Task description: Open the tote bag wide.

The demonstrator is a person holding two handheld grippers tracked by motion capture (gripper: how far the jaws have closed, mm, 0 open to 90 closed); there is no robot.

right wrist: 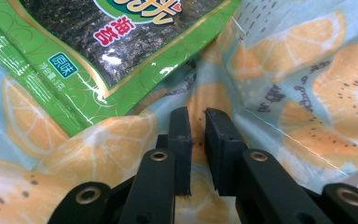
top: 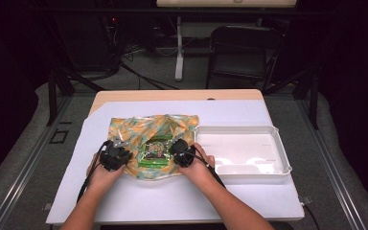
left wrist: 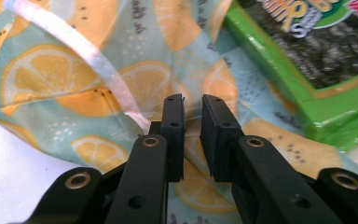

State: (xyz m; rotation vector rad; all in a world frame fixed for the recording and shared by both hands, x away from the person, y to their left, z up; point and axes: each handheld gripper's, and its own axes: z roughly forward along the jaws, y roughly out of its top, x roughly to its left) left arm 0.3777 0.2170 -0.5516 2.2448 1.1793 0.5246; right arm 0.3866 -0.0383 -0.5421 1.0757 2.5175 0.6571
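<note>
Although both grippers sit low on the fruit-print bag [top: 148, 139] in the high view, neither hold looks secure. The left gripper [top: 116, 155] works the bag's left edge and the right gripper [top: 181, 152] its right edge, with the green seaweed packet [top: 155, 152] lying on the bag between them. The white tray [top: 278, 143] stands just beside the bag on the right, close to the right hand; a sideways pull could drag the bag's corner or the packet against its wall. The table [top: 182, 196] in front of the person is bare.

In the left gripper view, the jaws stand nearly closed with a narrow gap, and a ridge of bag film appears to run into it; whether the pads truly pinch it cannot be told. The white bag handle [left wrist: 74, 44] curves just beside the jaws and could be caught instead of the film. The seaweed packet [left wrist: 307, 60] lies at upper right.

In the right gripper view, the jaws likewise show a slim gap over a crease in the bag [right wrist: 284, 93]; grip uncertain. The glossy packet [right wrist: 98, 60] lies near and may slide if the film is lifted unevenly.
</note>
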